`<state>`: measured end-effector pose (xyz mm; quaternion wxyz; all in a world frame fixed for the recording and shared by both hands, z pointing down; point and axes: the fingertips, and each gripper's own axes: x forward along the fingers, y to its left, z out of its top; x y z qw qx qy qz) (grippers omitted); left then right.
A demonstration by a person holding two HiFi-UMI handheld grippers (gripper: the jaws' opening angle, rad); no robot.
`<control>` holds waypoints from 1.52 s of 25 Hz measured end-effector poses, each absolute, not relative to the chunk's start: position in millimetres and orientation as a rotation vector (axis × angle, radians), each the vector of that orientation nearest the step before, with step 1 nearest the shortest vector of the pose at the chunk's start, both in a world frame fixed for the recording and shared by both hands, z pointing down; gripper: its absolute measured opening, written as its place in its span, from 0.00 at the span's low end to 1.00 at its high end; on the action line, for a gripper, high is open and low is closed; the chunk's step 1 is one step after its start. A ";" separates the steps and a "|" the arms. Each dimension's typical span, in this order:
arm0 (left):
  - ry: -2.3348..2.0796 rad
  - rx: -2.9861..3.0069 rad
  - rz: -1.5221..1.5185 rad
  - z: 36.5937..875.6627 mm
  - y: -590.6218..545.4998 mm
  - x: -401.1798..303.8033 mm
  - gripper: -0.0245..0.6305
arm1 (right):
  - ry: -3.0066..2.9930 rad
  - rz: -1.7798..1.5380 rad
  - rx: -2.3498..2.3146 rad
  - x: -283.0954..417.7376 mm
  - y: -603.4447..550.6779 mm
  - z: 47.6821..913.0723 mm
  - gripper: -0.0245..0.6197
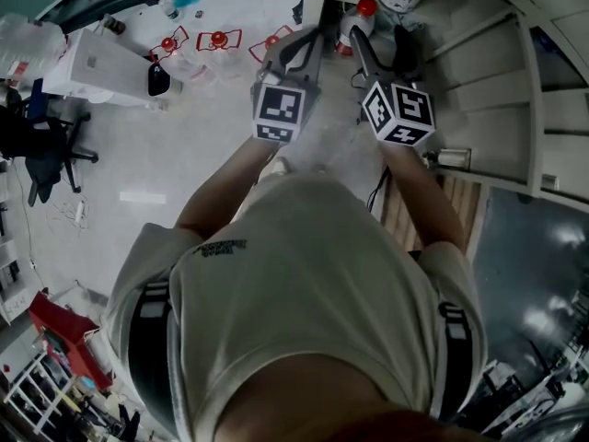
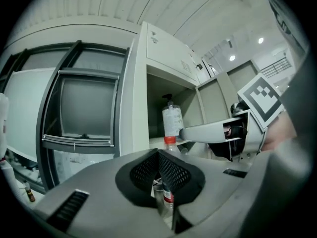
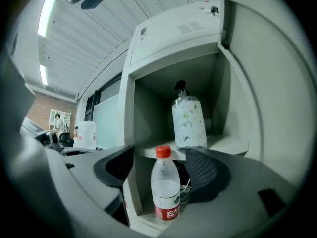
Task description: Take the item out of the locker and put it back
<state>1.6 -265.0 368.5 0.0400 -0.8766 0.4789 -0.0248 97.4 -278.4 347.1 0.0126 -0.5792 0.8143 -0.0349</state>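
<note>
The person (image 1: 304, 274) stands close to the open locker (image 3: 163, 33) with both arms held out and a gripper in each hand, both pointing level into the opening. The right gripper (image 3: 157, 156) has its jaws spread wide. The water bottle (image 3: 165, 192), clear with a red cap and a red label, stands upright between them at the front edge of the lower compartment. Neither pad presses on it; there is a clear gap on the left side, and the right pad is close beside it, though I cannot tell whether it touches. On the shelf (image 3: 225, 144) just above, further back, sits a pump bottle (image 3: 188, 120) with a patterned body, upright and well clear of the gripper. The locker door (image 3: 270, 108) hangs open on the right. The left gripper (image 2: 158, 153) has its jaws brought together, the mesh pads meeting at the tips with nothing clamped between them. It sits just left of the right gripper, aimed at the same compartment, with the water bottle's cap showing just past its tips. To the left of the locker is a dark-framed window (image 2: 79, 108). From above, the two marker cubes sit side by side, apart, in front of the person's chest.
</note>
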 end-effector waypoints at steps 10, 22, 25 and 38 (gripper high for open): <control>1.418 -2.655 0.083 309.3 -235.1 -4.1 0.06 | 2.603 0.002 -1.742 103.4 -230.4 311.9 0.29; 1.354 -2.664 0.022 313.3 -199.7 1.0 0.06 | 2.672 -0.020 -1.634 89.7 -192.6 302.9 0.05; 1.349 -2.688 0.018 317.1 -192.4 1.2 0.06 | 2.684 -0.055 -1.602 86.4 -186.9 307.2 0.05; 1.344 -2.699 0.021 319.1 -183.6 2.7 0.06 | 2.754 -0.076 -1.550 70.9 -176.7 315.5 0.04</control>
